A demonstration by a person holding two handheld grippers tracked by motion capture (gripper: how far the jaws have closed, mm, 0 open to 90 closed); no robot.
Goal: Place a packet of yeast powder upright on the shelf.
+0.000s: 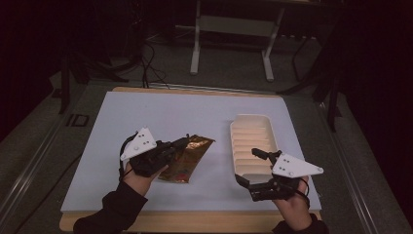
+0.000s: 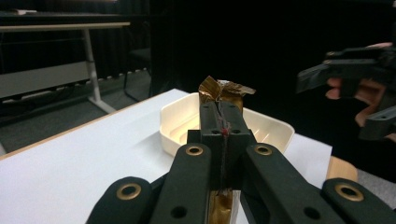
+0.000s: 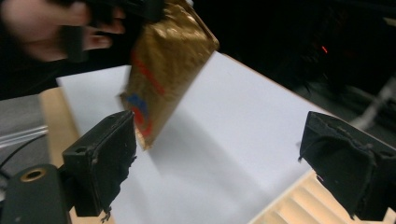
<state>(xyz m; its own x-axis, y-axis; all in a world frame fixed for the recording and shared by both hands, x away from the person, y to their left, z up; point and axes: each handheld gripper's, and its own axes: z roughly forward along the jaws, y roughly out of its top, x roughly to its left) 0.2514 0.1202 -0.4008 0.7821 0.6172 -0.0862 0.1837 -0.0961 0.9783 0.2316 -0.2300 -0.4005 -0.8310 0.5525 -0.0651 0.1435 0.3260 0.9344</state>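
The left tongs [image 1: 181, 142] are clenched on the top edge of a gold packet [image 1: 187, 158], jaws pressed flat together with the crinkled foil pinched between them, as the left gripper view shows [image 2: 223, 100]. The packet hangs tilted from that grip, clear of the white counter [image 1: 146, 122] in the right gripper view [image 3: 163, 70]; from above I cannot tell whether its lower end brushes the surface. It sits left of a cream ribbed tray [image 1: 253, 141], apart from it.

The right tongs [image 1: 251, 165] stand released, jaws wide and empty, over the near end of the tray. In their own view [image 3: 219, 158] the packet is ahead and to the upper left, not between the jaws, with the tray's ribs at the lower right.

The step in hand looks like a one-sided hold: the left carries the packet while the right has let go and waits. The likely aim is either to lay the packet in the tray or to grip its free end for tearing. Next, the left should swing the packet over the tray, or the right should close on the packet's lower edge; either way the thin foil could slip or twist.
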